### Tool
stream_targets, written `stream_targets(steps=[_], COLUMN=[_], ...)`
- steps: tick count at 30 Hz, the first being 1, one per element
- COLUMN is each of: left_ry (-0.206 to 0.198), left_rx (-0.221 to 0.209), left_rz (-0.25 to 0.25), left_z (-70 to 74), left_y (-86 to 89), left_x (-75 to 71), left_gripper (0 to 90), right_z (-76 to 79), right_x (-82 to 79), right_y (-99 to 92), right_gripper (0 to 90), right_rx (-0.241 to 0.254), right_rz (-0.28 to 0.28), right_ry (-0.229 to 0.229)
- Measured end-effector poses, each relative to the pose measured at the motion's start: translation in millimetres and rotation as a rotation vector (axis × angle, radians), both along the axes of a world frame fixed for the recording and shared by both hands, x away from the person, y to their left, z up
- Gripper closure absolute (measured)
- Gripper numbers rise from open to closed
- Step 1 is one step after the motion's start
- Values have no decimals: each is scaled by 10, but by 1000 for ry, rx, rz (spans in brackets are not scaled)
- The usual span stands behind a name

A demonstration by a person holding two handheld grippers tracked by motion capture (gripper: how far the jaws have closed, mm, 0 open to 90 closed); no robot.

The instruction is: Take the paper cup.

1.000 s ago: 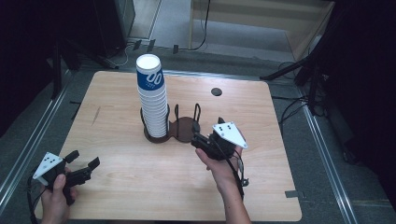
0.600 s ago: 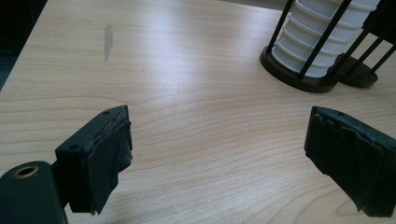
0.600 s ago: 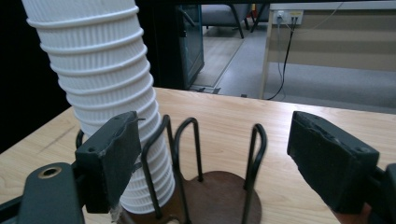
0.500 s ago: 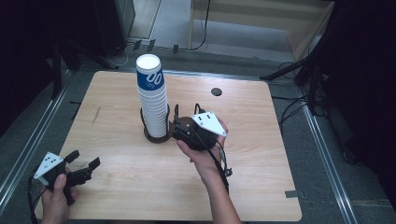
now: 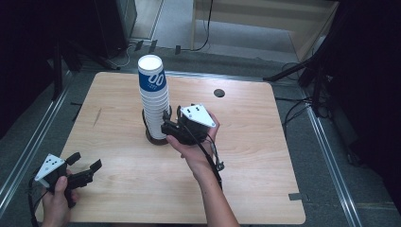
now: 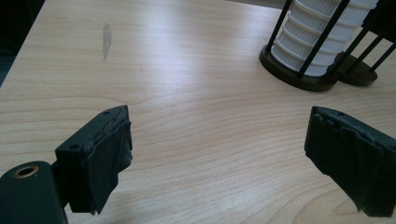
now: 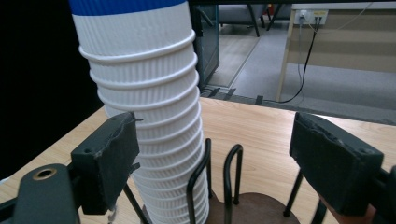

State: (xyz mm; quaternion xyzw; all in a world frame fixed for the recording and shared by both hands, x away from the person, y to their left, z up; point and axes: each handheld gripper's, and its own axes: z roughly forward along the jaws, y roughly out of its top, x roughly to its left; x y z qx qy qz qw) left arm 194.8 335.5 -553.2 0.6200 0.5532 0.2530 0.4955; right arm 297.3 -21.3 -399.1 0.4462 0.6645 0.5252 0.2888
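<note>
the biggest thing i see is the wooden table (image 5: 246, 189). it is bare apart from the cup things near the middle.

next is the stack of cups (image 5: 153, 101). the cups are white and ridged, and the top one has a blue band. the stack stands upright in a dark wire holder (image 5: 156, 137) on a round base. just beside it is a second holder (image 7: 261, 205), and i think that one has no cups in it.

my right gripper (image 5: 168, 124) is up against the lower part of the stack, on the side by the second holder. its jaws have just been opening and now stand apart. in the right gripper view the stack sits at the left jaw, not in the middle of the gap, and nothing is pinched.

my left gripper (image 5: 84, 163) waits near the front left corner, well apart from the cups. its jaws stand apart too, with only table between them.

i think the job now is to take cups from the stack. to do it well i would slide the right gripper over so the stack is in the middle of the gap. i would keep clear of the wire bars. then squeeze softly, because paper cups squash, and lift straight up so the stack does not tip.
</note>
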Motion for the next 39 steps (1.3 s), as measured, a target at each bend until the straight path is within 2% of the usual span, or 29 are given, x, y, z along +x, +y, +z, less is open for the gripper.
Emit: stream_targets(steps=[7, 13, 29, 39], left_ry=[5, 6, 6, 12], left_rx=[0, 0, -5, -4], left_rz=[-2, -2, -1, -4], left_z=[0, 0, -1, 0], left_y=[0, -1, 2, 5], left_x=[6, 5, 8, 11], left_gripper=[83, 83, 84, 83], right_z=[87, 128, 235, 317], right_x=[33, 71, 183, 296], right_y=[120, 191, 400, 564], right_gripper=[134, 134, 135, 133], right_rx=[11, 28, 40, 29], right_rz=[20, 30, 40, 33], right_ry=[-7, 6, -14, -21])
